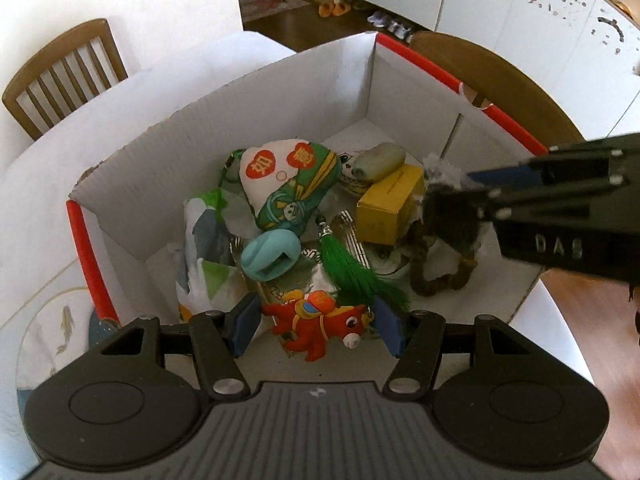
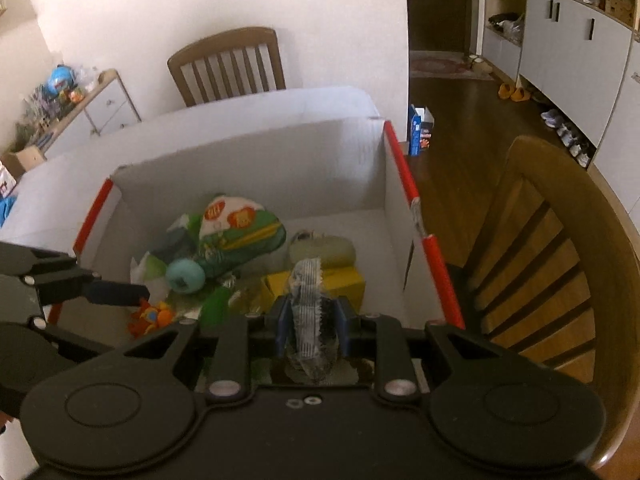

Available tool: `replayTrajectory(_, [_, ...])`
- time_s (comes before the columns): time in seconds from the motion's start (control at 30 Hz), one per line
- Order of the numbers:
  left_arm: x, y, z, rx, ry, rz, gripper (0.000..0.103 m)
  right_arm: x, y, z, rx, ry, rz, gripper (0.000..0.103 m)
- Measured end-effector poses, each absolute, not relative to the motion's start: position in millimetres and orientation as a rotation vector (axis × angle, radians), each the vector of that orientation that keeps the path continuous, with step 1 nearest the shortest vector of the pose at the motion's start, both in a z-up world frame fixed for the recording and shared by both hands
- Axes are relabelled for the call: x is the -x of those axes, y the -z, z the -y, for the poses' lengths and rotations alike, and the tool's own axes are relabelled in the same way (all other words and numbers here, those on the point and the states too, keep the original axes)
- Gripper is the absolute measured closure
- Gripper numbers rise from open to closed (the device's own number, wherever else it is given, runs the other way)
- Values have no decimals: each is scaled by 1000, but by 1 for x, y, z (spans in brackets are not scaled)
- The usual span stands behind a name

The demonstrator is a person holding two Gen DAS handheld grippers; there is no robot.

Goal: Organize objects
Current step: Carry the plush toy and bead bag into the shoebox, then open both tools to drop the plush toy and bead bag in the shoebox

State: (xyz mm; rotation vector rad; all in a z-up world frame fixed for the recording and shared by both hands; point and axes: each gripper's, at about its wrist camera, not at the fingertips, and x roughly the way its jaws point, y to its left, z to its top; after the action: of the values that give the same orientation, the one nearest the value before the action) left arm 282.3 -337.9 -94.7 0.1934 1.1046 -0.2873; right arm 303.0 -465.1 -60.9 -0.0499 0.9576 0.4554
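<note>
Right gripper jaws pinching a crinkly clear wrapped packet above the white box, near its yellow carton. Looks light, soft, slippery; grip mid-body. Left gripper jaws spread over red toy horse.

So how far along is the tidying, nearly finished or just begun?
Well along, it seems. The white cardboard box already holds a printed pouch, a yellow carton, a teal ring and a green tassel. The right gripper, jaws shut, holds a clear plastic-wrapped item over the box. The left gripper, jaws open, hovers above a red toy horse. Nothing else waiting is in view.
</note>
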Motion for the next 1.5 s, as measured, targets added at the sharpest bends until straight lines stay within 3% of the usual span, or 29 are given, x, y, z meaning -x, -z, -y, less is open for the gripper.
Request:
replayTrajectory(0.53, [-289, 103, 338, -148, 248, -1128, 39, -307, 72, 475, -3, -510, -999, 73])
replayTrajectory(1.0, [-277, 86, 332, -90, 231, -1044, 36, -293, 48, 481, -51, -572, -927, 40])
replayTrajectory(1.13, [-270, 77, 325, -59, 228, -1010, 35, -287, 40, 482, -57, -583, -902, 37])
replayTrajectory(1.2, [-267, 73, 321, -47, 229, -992, 26, -284, 36, 483, -67, -586, -891, 35])
replayTrajectory(1.5, [-247, 48, 303, -12, 269, -902, 24, -256, 11, 482, -106, -601, -800, 22])
